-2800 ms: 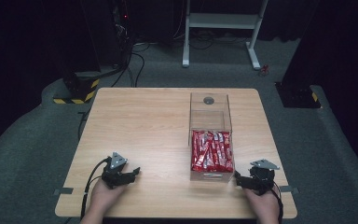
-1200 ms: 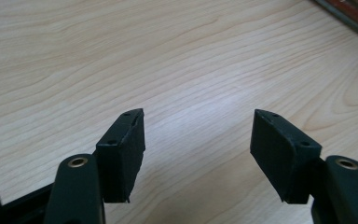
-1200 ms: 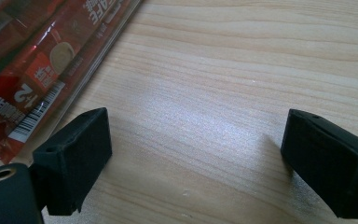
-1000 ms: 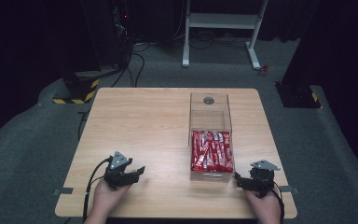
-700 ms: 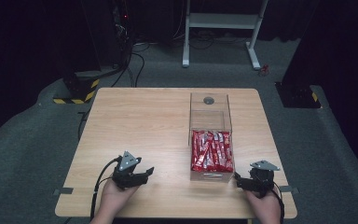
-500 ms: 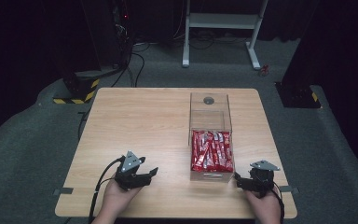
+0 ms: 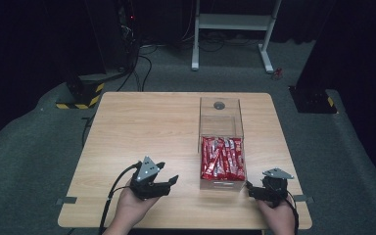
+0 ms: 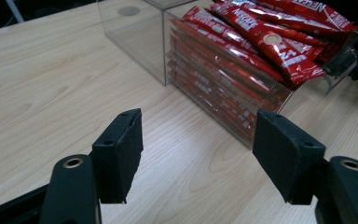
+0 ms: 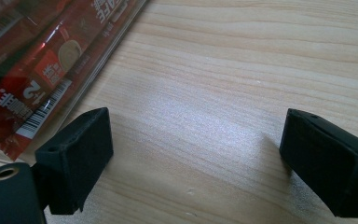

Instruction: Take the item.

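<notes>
A clear plastic box [image 7: 221,117] stands right of centre on the wooden table [image 7: 147,127]. Its near half holds several red snack packets [image 7: 223,157]; the far half is bare. My left gripper [image 7: 172,181] rests near the front edge, left of the box, open and pointing right at the packets [image 8: 261,42]. In the left gripper view the box wall [image 8: 135,42] rises beyond the empty jaws. My right gripper [image 7: 249,189] sits at the box's near right corner, open, with bare wood between its jaws and the packets [image 9: 32,70] at the upper left.
Dark carpet surrounds the table. A white stand [image 7: 235,24] and cables lie beyond the far edge. A black-and-yellow striped base [image 7: 81,95] sits at the back left, a black base [image 7: 313,100] at the back right. The table's left half is bare wood.
My left gripper has slid right along the front edge toward the box and turned to face it. The right gripper has stayed put.
</notes>
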`<action>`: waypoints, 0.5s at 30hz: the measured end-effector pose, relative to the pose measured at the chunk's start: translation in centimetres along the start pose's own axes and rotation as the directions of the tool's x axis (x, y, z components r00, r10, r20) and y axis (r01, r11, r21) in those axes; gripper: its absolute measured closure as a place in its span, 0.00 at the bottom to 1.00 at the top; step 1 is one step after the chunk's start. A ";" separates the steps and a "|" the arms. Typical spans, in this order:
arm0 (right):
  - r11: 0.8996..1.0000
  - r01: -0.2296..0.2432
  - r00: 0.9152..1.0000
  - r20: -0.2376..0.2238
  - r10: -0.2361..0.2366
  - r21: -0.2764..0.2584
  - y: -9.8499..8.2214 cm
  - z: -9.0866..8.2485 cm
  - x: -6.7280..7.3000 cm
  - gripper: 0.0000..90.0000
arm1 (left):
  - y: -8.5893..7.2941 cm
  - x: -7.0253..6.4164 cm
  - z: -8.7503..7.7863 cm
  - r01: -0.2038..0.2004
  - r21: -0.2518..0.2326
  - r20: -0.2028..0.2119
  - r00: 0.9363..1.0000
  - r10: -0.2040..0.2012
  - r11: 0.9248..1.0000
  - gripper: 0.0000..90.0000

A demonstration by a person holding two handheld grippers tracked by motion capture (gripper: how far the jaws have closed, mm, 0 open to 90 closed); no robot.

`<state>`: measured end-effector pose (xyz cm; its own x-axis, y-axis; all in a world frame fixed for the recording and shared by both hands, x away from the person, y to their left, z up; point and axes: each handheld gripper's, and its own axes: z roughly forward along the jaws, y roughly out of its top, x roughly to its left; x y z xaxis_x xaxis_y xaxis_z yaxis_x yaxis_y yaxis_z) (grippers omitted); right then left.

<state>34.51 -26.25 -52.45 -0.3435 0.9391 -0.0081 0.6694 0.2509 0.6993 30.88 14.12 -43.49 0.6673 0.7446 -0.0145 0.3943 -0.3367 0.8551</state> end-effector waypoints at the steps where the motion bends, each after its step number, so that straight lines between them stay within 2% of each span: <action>1: 1.000 0.000 1.000 -0.001 0.000 0.000 0.0 0.0 0.0 0.10 | 0.2 -0.1 0.1 0.000 -0.003 0.005 1.000 0.000 1.000 0.37; 5: 1.000 0.002 1.000 -0.003 -0.002 0.000 0.0 0.0 0.0 0.10 | 0.8 -0.7 0.7 0.004 -0.012 0.027 1.000 -0.004 1.000 0.38; 12: 1.000 0.007 1.000 -0.007 -0.007 0.001 0.0 0.0 0.0 0.11 | 2.1 -2.4 2.2 -0.042 -0.019 0.052 0.998 0.043 0.999 0.38; 15: 1.000 0.008 1.000 -0.009 -0.008 0.001 0.0 -0.1 0.0 0.11 | 2.5 -3.0 2.7 -0.045 -0.019 0.072 0.996 0.047 0.999 0.38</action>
<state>34.45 -26.28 -52.43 -0.3551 0.9348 -0.0075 0.6672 0.2590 0.6984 31.52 9.50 -42.71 0.7291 0.6843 -0.0121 0.3515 -0.3592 0.8645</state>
